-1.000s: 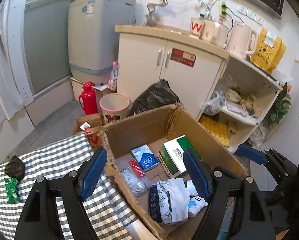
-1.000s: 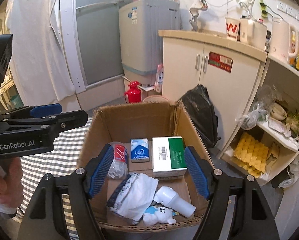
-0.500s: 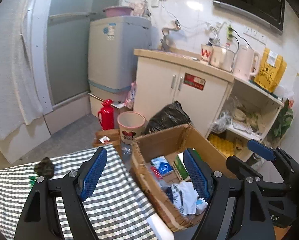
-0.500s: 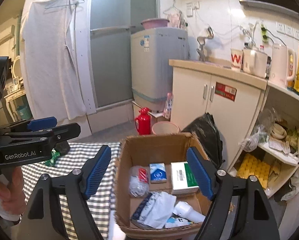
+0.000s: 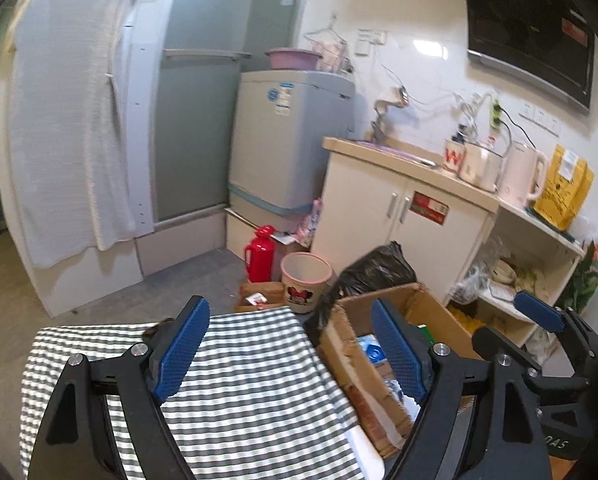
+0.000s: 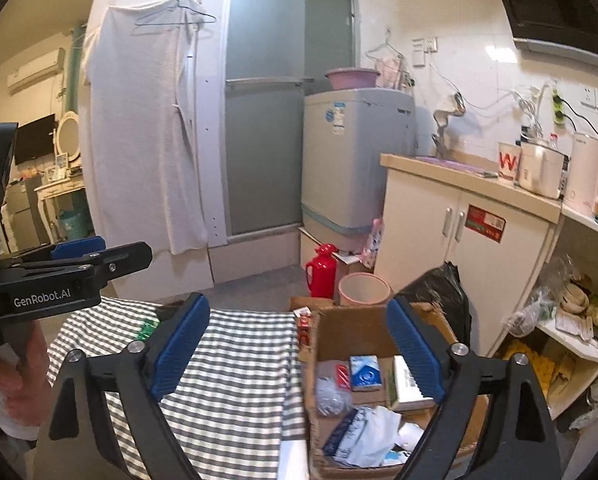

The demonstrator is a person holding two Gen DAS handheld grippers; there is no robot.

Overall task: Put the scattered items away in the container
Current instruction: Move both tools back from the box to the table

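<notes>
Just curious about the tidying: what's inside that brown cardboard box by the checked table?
Inside the brown cardboard box: a blue packet, a white-and-green carton, a clear plastic bag and crumpled white cloth. The right gripper's finger hides part of the carton.

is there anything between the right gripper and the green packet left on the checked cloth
Nothing visible blocks it. The right gripper is open and empty, its jaws having just been opening. The green packet lies on the checked cloth at its far edge, beside a dark item, partly hidden behind the gripper's own finger. The cardboard box sits off to the side.
</notes>
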